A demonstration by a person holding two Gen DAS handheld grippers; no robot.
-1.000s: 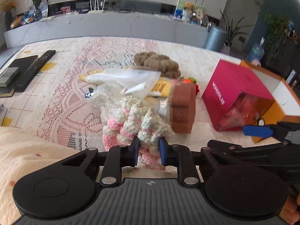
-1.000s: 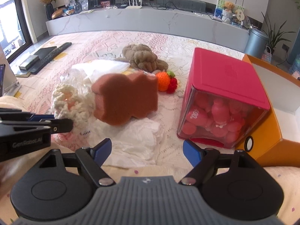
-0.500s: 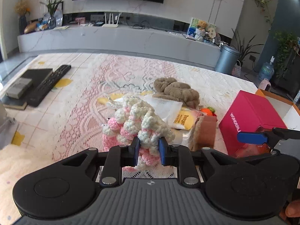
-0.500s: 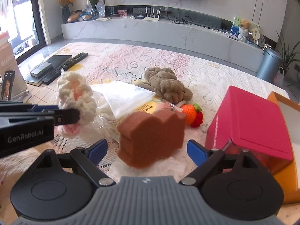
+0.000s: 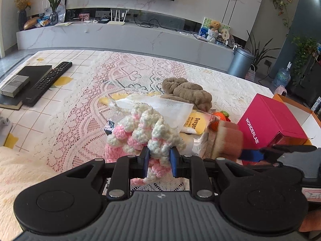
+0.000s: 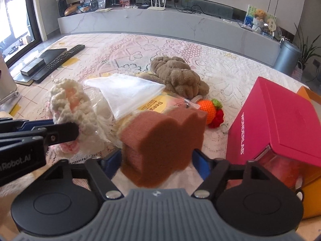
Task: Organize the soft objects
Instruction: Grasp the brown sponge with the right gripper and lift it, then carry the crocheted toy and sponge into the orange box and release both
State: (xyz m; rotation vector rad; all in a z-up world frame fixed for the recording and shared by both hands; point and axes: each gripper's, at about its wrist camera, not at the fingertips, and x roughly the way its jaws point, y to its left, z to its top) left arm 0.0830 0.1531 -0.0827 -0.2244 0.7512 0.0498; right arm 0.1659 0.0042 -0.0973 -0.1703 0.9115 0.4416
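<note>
Crocheted bundle pinched in left tool; right tool flanks brown sponge, grip unclear.

- Crocheted piece: cream-white and pink yarn in mixed knobbly stitches.
- Sponge block: rusty reddish-brown all over.
- Plush toy: dull taupe brown.
- Crocheted fruit: orange with a green top, beside a red part.
- Packet: yellow panel with dark lettering.
- Mesh bag: translucent white.
- Box: magenta-pink lid and side with white "WONDERLAB" lettering; clear front showing pink-red contents.
- Tray: orange.
- Bench cover: white lace over pink, floral pattern; left part cream with a tan grid and yellow patches.
- Remote control: black.
- Left gripper and right gripper: black bodies, blue fingers.
</note>
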